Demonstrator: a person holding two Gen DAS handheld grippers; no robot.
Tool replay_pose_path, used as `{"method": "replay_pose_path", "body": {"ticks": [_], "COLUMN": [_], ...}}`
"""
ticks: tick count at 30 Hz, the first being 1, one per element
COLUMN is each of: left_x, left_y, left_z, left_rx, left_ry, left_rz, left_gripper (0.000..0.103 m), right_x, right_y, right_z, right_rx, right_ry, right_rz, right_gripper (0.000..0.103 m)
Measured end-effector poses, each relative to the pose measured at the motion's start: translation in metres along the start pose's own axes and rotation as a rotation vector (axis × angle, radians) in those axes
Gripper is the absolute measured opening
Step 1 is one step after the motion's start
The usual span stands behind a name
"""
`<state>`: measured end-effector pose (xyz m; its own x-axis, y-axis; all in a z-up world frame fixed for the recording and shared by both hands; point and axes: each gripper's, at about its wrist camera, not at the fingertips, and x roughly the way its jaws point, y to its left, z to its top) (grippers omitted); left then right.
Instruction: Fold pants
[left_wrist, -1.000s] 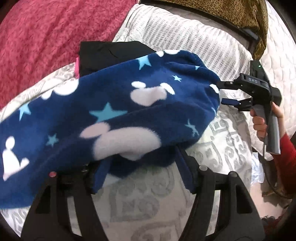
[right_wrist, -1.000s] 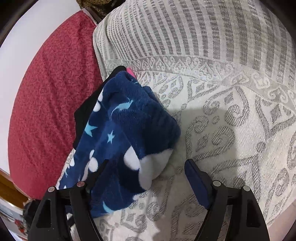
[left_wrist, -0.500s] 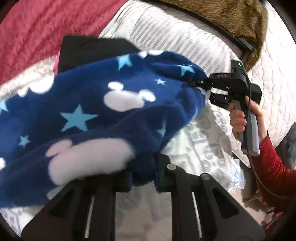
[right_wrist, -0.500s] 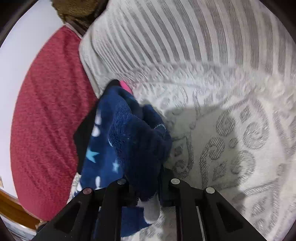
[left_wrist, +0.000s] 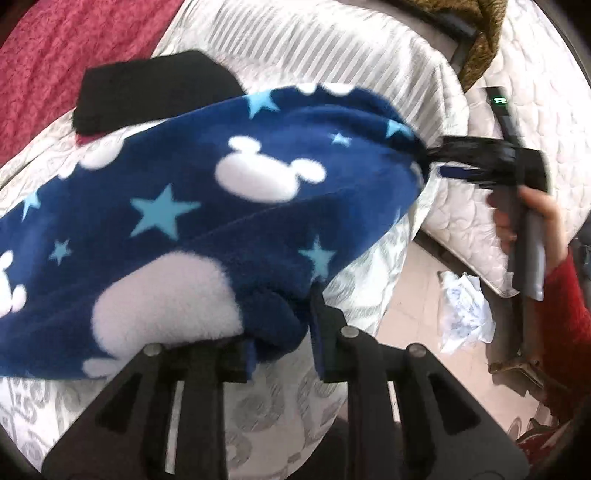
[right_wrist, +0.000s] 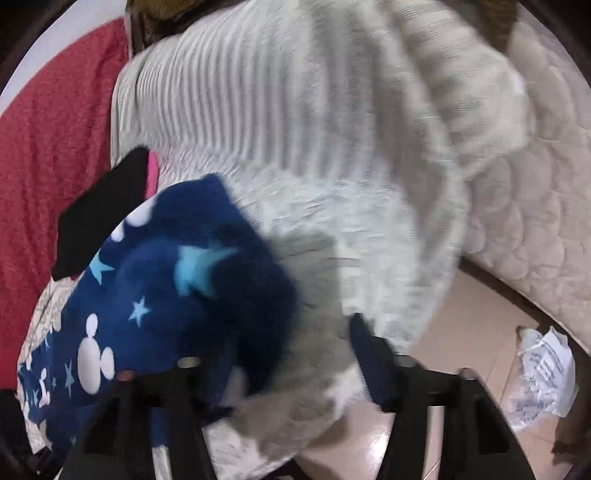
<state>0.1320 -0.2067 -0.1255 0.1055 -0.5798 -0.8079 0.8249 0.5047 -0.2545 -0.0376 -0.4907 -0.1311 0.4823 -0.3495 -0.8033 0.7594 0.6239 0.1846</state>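
While left tool (left_wrist: 282, 325) eases slightly, gripping pants (left_wrist: 221, 206) | right tool (right_wrist: 284, 347) just opens wide, pants loose | probably releasing fold

Both wrist views look steeply down, close — sharing the pants (left_wrist: 207, 206) (right_wrist: 166, 295).

Navy fleece pants (left_wrist: 207, 206) with white mouse-heads, bunched over patterned bedspread (left_wrist: 280, 413)

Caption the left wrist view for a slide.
Left gripper pinches the navy fleece pants above the patterned bedspread; right gripper at their far corner.
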Motion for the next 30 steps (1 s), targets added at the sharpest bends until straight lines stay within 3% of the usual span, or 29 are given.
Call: {"method": "replay_pose_path", "body": {"ticks": [3,5,8,13,15,17,19,22,24,27,30], "left_x": [-0.028,-0.058,-0.108,-0.180,-0.204,-0.214,-0.216,-0.205,-0.196,-0.180,-0.170], "left_y": [0.016,0.037,0.083,0.190,0.239,0.274,0.302,0.345,0.372,0.404,0.420], "left_z": [-0.010,-0.023,-0.057,-0.144,-0.180,-0.202,-0.214,-0.216,-0.216,-0.211,-0.204], "left_rx": [-0.068,-0.136,-0.297,-0.672,-0.825,-0.915,-0.976,-1.058,-1.117,-1.181,-1.219], "left_ry": [-0.023,-0.060,-0.139,-0.235,-0.269,-0.301,-0.329,-0.358,-0.364,-0.365,-0.365], "left_rz": [-0.003,0.037,0.130,0.317,0.346,0.332,0.310,0.266,0.251,0.231,0.210], "left_gripper": [0.034,0.041,0.058,0.060,0.060,0.060,0.060,0.060,0.060,0.060,0.060], "right_x": [-0.033,-0.054,-0.070,-0.071,-0.068,-0.065,-0.061,-0.059,-0.059,-0.053,-0.036], "right_y": [0.003,0.012,0.048,0.155,0.210,0.255,0.293,0.345,0.379,0.410,0.432], "right_z": [0.004,0.006,-0.003,-0.057,-0.092,-0.124,-0.152,-0.202,-0.241,-0.283,-0.306], "right_rx": [-0.067,-0.109,-0.196,-0.495,-0.640,-0.741,-0.837,-1.065,-1.261,-1.452,-1.561], "right_ry": [-0.112,-0.171,-0.152,-0.025,0.049,0.097,0.103,0.034,-0.071,-0.225,-0.272], "right_rz": [-0.080,-0.069,0.163,0.469,0.559,0.611,0.622,0.568,0.518,0.477,0.437], "right_gripper": [0.064,0.067,0.067,0.067,0.067,0.067,0.067,0.067,0.067,0.067,0.067]}}
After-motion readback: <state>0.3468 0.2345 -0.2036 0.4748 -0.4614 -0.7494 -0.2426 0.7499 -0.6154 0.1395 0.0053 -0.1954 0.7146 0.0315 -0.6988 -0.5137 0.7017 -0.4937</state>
